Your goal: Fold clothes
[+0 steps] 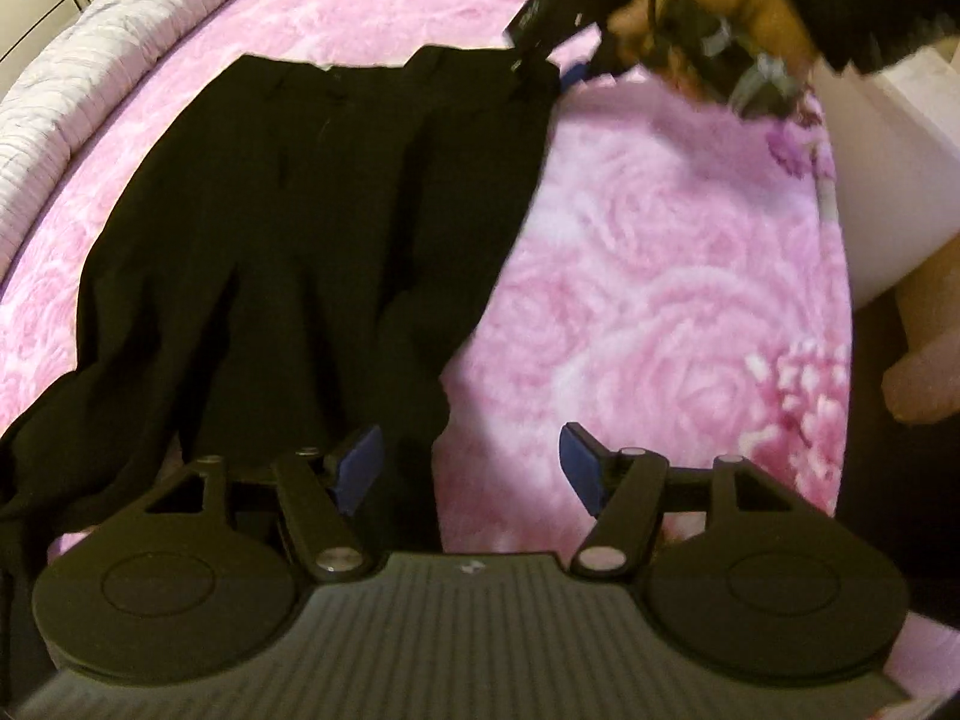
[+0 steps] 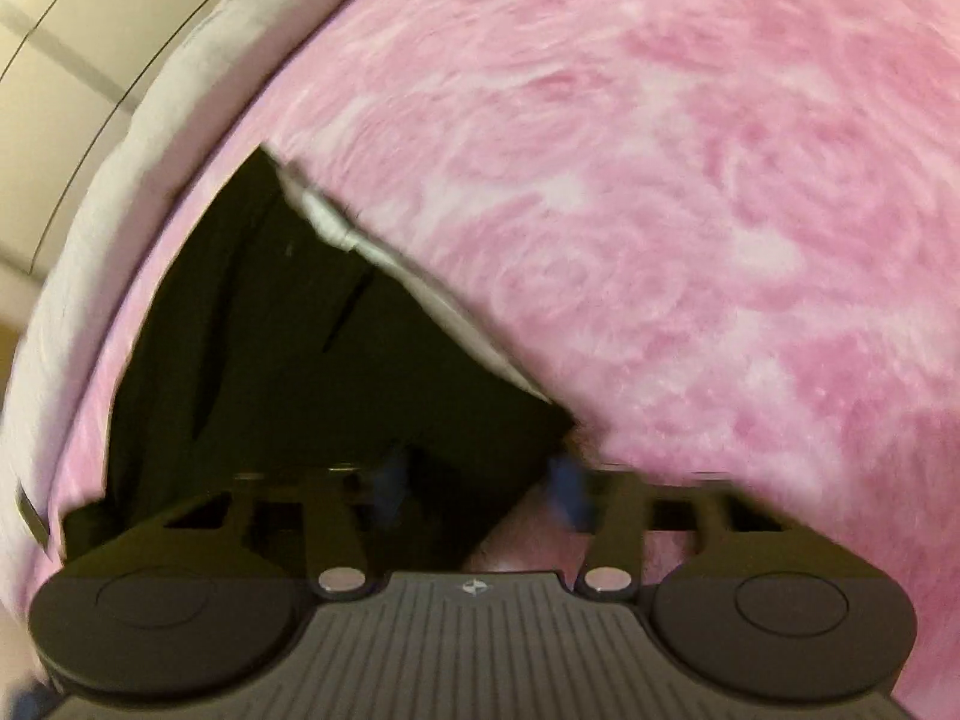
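Observation:
Black trousers [image 1: 288, 228] lie flat on a pink fluffy blanket [image 1: 660, 276], waistband at the far end and legs running toward the camera. My left gripper [image 1: 470, 468] is open just above the near end, its blue pads straddling the right edge of one trouser leg without pressing it. My right gripper [image 1: 552, 69], held by a person's hand [image 1: 690, 6], is at the far right corner of the waistband. In the blurred right wrist view, that gripper [image 2: 477, 483] has its blue pads apart with the trousers' [image 2: 288, 360] waistband corner between them.
A pale quilted cover [image 1: 90, 72] runs along the blanket's left edge. A white piece of furniture [image 1: 894, 150] stands past the right edge, with a beige shape [image 1: 924, 372] below it. Cream panelled doors [image 2: 54, 60] stand beyond the bed.

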{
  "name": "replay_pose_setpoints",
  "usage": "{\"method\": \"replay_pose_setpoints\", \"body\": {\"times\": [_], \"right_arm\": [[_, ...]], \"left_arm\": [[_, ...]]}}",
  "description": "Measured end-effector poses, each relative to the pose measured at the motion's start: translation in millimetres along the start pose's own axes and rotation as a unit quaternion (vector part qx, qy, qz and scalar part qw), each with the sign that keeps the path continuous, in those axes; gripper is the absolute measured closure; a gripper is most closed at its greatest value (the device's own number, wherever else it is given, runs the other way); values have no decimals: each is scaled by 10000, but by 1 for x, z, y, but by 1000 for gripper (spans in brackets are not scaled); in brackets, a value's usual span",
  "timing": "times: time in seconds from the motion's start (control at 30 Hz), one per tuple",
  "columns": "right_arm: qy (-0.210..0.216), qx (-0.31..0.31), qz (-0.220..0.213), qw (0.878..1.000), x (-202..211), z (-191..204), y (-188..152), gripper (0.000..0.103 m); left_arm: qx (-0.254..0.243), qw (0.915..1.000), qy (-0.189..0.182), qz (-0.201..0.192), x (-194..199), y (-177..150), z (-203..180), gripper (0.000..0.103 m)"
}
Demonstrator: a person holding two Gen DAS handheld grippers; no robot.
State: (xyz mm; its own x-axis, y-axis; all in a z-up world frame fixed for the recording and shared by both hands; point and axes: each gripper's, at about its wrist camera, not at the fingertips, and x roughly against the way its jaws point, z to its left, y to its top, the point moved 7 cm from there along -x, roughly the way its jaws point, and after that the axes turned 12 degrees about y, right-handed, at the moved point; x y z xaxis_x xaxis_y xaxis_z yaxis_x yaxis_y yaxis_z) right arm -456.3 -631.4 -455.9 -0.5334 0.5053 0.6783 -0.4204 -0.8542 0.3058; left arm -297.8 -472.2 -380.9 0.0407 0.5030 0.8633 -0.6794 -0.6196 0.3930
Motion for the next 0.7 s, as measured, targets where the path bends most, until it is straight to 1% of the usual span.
{"method": "replay_pose_setpoints", "body": {"times": [0.03, 0.13, 0.27, 0.33, 0.4, 0.47, 0.5, 0.6, 0.63, 0.7], "right_arm": [[54, -182, -6, 9998, 3, -1, 4, 88], [-181, -17, 113, 9998, 21, 5, 14, 95], [-449, 523, 76, 9976, 66, 14, 36, 98], [-626, 694, 197, 9954, 81, 13, 40, 98], [-899, 989, 366, 9904, 84, 8, 34, 98], [-1164, 1164, 527, 9849, 79, -4, 21, 98], [-1228, 1202, 534, 9837, 77, -6, 19, 96], [-1398, 1303, 533, 9801, 73, -10, 16, 86], [-1455, 1336, 533, 9788, 71, -11, 15, 80], [-1564, 1558, 521, 9739, 74, -5, 18, 74]], "left_arm": [[-13, 10000, 32, 67, -2, -3, 1, 41], [-132, 9998, 94, 148, -4, -7, 1, 41], [-122, 9998, 31, 145, 0, -9, 0, 40], [-80, 9999, -24, 150, 2, -11, -3, 40], [-79, 9996, -106, 230, -1, -16, -9, 40], [-75, 9992, -201, 326, -3, -23, -16, 40], [-66, 9991, -229, 356, -2, -26, -19, 40], [2, 9990, -205, 398, 3, -34, -16, 40], [86, 9990, -161, 413, 6, -37, -12, 40], [392, 9982, -6, 452, 10, -44, 8, 39]]}}
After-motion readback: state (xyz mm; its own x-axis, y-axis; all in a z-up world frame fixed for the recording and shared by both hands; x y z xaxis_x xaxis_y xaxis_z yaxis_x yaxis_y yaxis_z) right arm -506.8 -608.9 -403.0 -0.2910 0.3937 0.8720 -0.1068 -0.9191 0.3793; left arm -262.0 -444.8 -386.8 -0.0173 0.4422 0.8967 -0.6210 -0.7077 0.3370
